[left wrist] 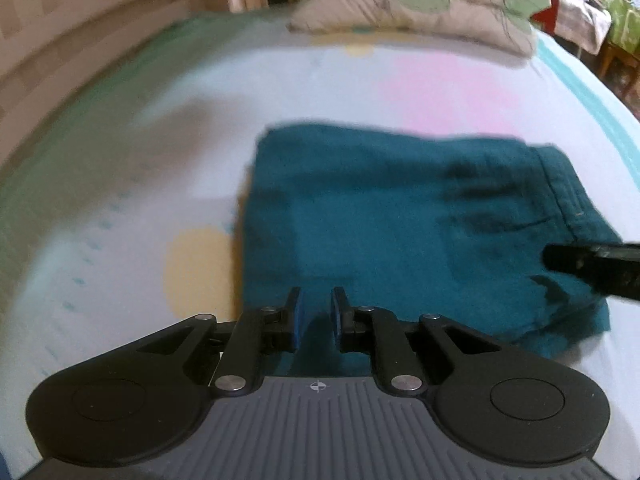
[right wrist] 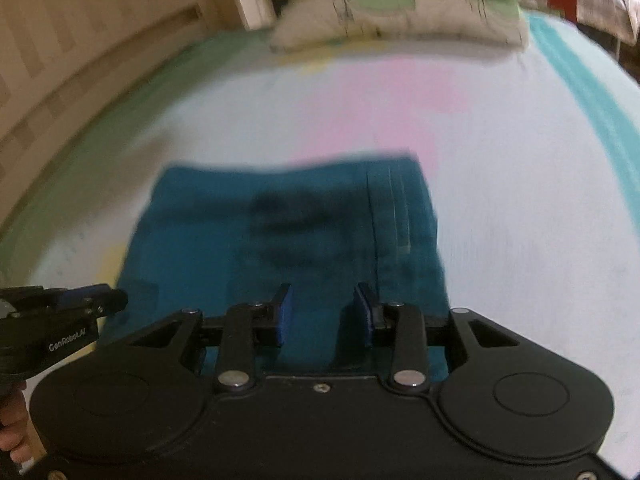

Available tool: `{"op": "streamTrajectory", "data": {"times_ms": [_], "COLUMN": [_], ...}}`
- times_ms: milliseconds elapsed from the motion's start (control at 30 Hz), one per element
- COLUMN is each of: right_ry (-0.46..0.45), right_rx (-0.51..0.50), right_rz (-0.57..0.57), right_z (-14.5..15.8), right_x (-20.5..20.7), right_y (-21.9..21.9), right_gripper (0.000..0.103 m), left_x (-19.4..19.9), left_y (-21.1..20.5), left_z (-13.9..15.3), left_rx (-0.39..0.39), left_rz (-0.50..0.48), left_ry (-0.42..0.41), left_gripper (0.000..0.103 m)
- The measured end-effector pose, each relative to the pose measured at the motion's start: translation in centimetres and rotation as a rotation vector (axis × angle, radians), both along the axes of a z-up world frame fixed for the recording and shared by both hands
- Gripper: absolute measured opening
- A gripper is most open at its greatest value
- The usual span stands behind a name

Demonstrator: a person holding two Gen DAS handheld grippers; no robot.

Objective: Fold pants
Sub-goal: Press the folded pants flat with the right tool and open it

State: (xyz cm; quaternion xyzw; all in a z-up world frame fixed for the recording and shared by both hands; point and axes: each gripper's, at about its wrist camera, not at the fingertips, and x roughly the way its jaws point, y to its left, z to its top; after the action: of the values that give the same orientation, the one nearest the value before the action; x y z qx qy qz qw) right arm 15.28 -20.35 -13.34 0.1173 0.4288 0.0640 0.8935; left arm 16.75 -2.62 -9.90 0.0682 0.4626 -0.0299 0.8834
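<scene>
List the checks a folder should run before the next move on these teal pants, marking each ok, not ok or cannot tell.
1. Pants lie folded on the bed sheet: ok.
2. Left gripper holds no cloth, jaws slightly apart: ok.
3. Right gripper holds no cloth, jaws open: ok.
4. Both grippers at the pants' near edge: ok.
5. Pillows lie clear of the pants: ok.
6. Fold edges lined up: cannot tell, the pictures are blurred.
</scene>
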Motion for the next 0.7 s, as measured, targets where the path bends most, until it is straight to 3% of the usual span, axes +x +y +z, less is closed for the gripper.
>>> {"op": "streamTrajectory", "data": {"times_ms": [133, 700], "right_ry": [0.059, 0.049], "right_rx": [0.003, -0.082], "right_rz": [0.007, 0.049], "right_z": [-1.8, -2.5], "right_x": [-0.5, 0.1], "right_y": [0.1, 1.5], "right_gripper": [0.040, 0.040], "left_x": [0.2, 0.0], "left_y": [0.1, -1.0], "left_z": [-2.1, -2.8], "left_rx": [-0.074, -0.043], "left_rz": [0.014, -0.005], "left_ry": [0.070, 0.010], "left_gripper": [0.016, 0.019]}}
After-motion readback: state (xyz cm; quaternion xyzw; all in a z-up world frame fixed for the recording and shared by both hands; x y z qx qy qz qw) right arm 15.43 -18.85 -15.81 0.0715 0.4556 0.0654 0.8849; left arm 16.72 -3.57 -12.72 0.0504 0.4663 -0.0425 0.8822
